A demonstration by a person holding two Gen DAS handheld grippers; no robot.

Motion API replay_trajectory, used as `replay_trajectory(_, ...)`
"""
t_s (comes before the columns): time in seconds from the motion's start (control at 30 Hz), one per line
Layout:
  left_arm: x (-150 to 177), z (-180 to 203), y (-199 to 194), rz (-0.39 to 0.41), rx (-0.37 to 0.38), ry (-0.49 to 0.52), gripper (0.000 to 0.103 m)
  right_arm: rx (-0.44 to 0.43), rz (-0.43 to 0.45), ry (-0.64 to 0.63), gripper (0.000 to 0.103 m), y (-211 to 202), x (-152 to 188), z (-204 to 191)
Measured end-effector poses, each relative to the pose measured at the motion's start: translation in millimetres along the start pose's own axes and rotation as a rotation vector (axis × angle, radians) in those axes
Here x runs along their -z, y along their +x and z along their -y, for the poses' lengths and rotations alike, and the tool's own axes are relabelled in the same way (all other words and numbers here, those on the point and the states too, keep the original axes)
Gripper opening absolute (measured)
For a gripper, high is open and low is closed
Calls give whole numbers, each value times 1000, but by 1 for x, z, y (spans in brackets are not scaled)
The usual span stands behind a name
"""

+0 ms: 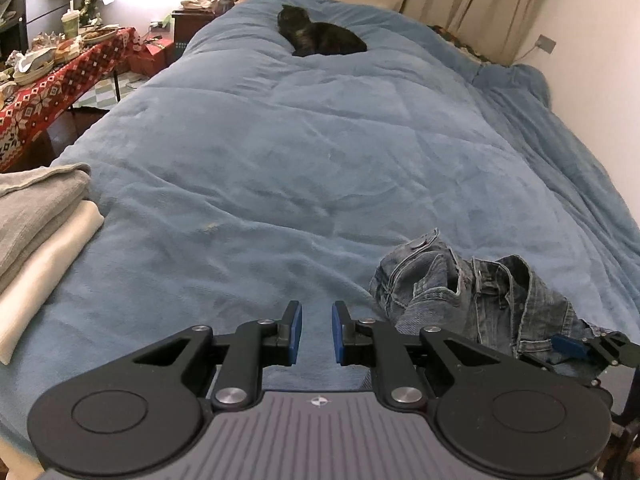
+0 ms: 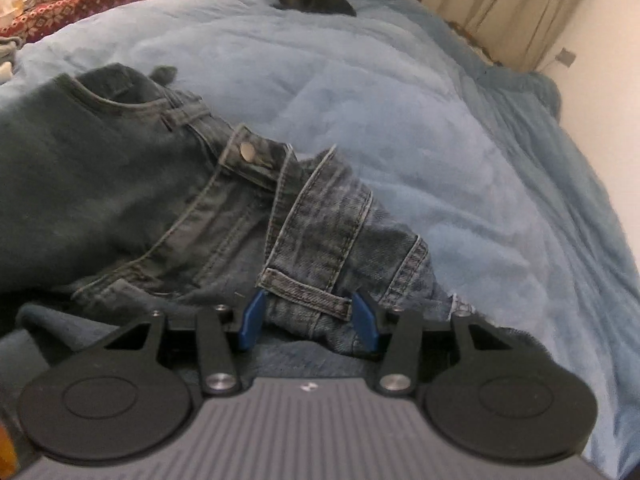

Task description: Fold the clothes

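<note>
Left gripper [image 1: 317, 334]: jaws a narrow gap apart, empty, over the duvet [image 1: 280, 152].
Right gripper [image 2: 308, 322]: part open, blue pads either side of the jeans [image 2: 168, 200] waistband; grip unclear.
Jeans: crumpled at the bed's near edge.
Folded stack [image 1: 36, 216]: far left.
Cat [image 1: 316, 34]: far end.

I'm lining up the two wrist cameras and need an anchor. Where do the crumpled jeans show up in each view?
Left wrist view: the jeans lie lower right on the blue comforter, right of the empty left gripper.
Right wrist view: the jeans fill the left and centre, a waistband fold between the fingers of the right gripper.
Shared landmark: the dark cat at the far end of the bed.
</note>
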State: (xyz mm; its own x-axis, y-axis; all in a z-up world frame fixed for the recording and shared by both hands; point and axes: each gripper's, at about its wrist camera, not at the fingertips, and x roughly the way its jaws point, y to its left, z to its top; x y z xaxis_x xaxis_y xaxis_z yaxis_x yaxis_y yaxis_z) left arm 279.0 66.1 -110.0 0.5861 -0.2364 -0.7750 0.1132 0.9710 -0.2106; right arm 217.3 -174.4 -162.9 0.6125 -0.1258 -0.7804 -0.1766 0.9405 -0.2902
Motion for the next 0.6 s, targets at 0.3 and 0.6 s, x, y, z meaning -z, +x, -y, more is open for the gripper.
replay_trajectory(0.3, -13, 14, 25, -31, 28, 29, 14, 91, 76, 227, 10, -31, -2, 74)
replay_trajectory(0.6, -38, 17, 71, -112, 209, -7, 17, 227, 117, 360, 0, -48, -9, 150)
